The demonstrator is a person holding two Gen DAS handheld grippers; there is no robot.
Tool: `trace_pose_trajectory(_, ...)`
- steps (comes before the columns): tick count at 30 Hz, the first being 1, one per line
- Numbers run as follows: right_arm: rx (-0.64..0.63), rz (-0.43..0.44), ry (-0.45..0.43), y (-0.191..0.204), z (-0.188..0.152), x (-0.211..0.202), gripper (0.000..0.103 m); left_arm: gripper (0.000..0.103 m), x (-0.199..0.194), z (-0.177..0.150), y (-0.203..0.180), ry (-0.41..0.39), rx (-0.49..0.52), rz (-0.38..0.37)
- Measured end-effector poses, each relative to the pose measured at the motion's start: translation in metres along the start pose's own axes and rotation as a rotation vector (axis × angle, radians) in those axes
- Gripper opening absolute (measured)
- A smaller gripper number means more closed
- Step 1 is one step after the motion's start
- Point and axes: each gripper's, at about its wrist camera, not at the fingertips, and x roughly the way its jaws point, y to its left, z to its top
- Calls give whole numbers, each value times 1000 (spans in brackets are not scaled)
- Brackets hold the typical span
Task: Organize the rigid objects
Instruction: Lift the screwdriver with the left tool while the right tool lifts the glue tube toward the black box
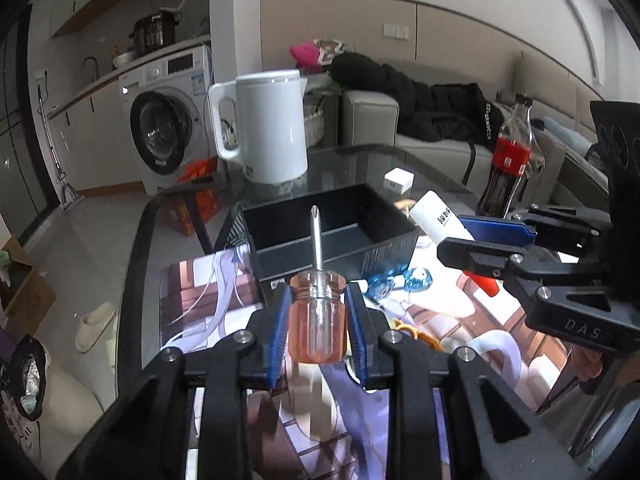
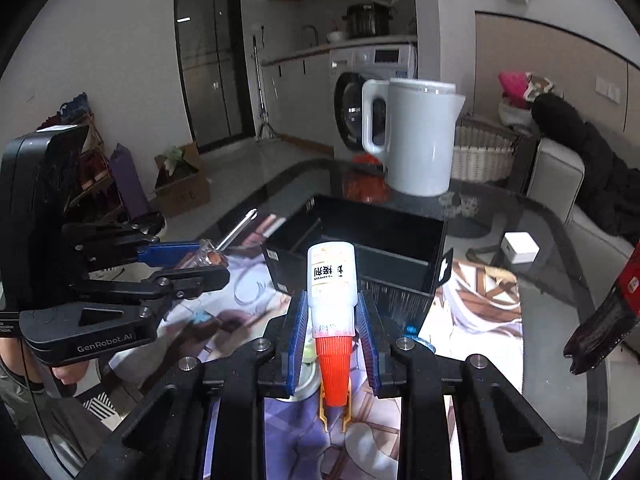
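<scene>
My left gripper (image 1: 318, 320) is shut on a screwdriver (image 1: 317, 320) with a clear orange handle; its metal shaft points up toward the open black box (image 1: 380, 240). It also shows in the right wrist view (image 2: 208, 258). My right gripper (image 2: 332, 330) is shut on a white glue bottle (image 2: 332, 280) with a red conical cap, held above the mat just in front of the black box (image 2: 400, 276). The bottle also shows in the left wrist view (image 1: 440, 218).
A white kettle (image 1: 268, 128) stands behind the box on the glass table (image 2: 560, 340). A cola bottle (image 1: 508, 164) stands at the right. A small white cube (image 1: 399, 180), a blue clear object (image 1: 400, 280) and a yellow clip (image 2: 335, 416) lie on the picture mat (image 1: 208, 304).
</scene>
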Motion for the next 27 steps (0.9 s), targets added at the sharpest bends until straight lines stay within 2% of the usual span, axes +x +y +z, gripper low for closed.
trace_pose_trajectory(3,-3,-16,-110,13,3,-24,25,25,-16,2,-3,-92,-11,22)
trace_pose_trajectory(6,5,-56,-277,26,-7,-56,25,25,-33,-3,-5,-194,-44,77)
trace_pose_trajectory(7,-19,-60,-298,33,-9,-60,25,25,-38,-8,-5,-230,-55,96)
trace_pose_trajectory(11,-33,-19,-309,48,-13,-68,25,25,-56,-20,-15,-340,-21,130)
trace_pose_trajectory(13,-42,-9,-309,53,-13,-69,24,25,-57,-21,-18,-350,4,122)
trace_pose_trajectory(20,-57,-28,-344,57,-11,-77,25,25,-60,-18,-9,-371,-27,118)
trace_pose_trajectory(27,-27,-77,-400,43,10,-77,25,25,-55,-2,-2,-413,-39,136)
